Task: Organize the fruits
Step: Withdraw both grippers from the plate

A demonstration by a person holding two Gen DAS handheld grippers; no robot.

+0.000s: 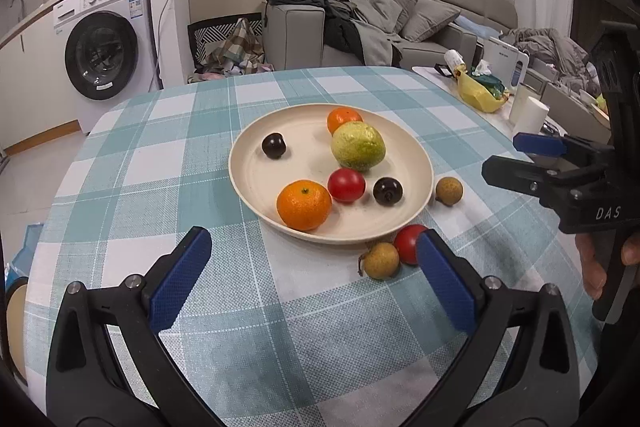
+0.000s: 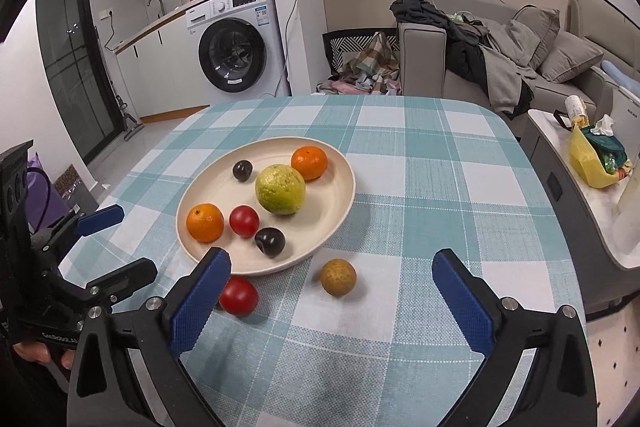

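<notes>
From my feeds the tabletop (image 2: 420,163) wears a woven checked cloth, matt with a visible weave. The plate (image 2: 344,195) looks like smooth matt plastic, cream. The tomato (image 2: 239,296) near the tabletop's front edge shines glossy; the orange (image 2: 205,223) has dimpled skin, and the brown fruit (image 2: 338,277) looks rough and dull. My left claw (image 1: 314,281) has ribbed blue pads (image 1: 180,283) on matt black plastic with metal screws.

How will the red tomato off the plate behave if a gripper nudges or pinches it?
The red tomato looks round and glossy, so it probably rolls on the flat tablecloth and may slip between pads. Likely soft-skinned; pinch gently.
</notes>
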